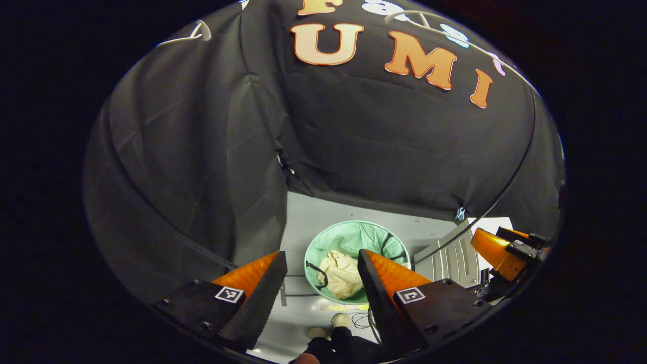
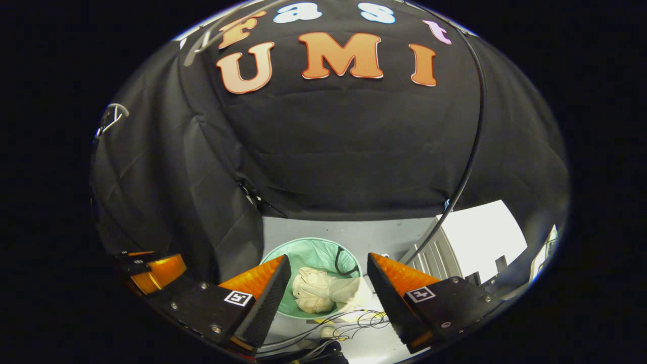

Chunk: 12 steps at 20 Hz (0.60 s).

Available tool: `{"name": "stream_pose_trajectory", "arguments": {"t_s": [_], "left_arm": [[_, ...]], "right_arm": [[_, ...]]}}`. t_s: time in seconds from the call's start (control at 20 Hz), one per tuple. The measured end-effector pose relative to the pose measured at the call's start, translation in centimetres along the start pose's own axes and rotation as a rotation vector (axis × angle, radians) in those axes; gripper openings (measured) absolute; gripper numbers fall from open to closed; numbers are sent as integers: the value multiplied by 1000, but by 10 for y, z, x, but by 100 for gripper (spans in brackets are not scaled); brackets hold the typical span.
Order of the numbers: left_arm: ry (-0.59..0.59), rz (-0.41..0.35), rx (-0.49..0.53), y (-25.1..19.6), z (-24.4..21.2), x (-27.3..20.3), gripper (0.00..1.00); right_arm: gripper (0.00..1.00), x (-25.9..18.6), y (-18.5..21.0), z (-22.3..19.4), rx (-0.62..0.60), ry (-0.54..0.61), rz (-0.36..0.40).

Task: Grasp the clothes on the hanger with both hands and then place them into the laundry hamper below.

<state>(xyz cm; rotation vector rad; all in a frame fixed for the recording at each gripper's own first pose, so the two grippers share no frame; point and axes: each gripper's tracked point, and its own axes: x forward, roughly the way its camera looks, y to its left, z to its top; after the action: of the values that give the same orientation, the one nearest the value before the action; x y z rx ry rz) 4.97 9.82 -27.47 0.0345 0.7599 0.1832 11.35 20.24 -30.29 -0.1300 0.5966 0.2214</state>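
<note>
Clothes (image 1: 342,275) bunched inside laundry hamper (image 1: 323,241); both grippers' fingers apart.

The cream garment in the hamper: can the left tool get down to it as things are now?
Probably yes. The left tool is open above the green-lined hamper, whose mouth is uncovered, and the cream garment lies exposed inside, nothing between them.

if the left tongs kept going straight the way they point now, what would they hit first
Probably the cream clothes lying in the green-lined hamper below. The open left tongs frame them with nothing between, though depth is hard to judge.
</note>
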Motion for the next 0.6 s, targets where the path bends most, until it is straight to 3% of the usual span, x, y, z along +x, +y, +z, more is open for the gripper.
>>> {"name": "stream_pose_trajectory", "arguments": {"t_s": [0.35, 0.4, 0.6], "left_arm": [[-199, -7, 41, 31, 50, -75, 94], [-226, -14, 39, 30, 58, -85, 89], [-330, -63, 21, 22, 93, -122, 99]], "right_arm": [[95, -73, 27, 42, -43, -139, -28], [95, -82, 31, 51, -37, -163, -28], [95, -123, 31, 86, -38, -260, -31]]}}
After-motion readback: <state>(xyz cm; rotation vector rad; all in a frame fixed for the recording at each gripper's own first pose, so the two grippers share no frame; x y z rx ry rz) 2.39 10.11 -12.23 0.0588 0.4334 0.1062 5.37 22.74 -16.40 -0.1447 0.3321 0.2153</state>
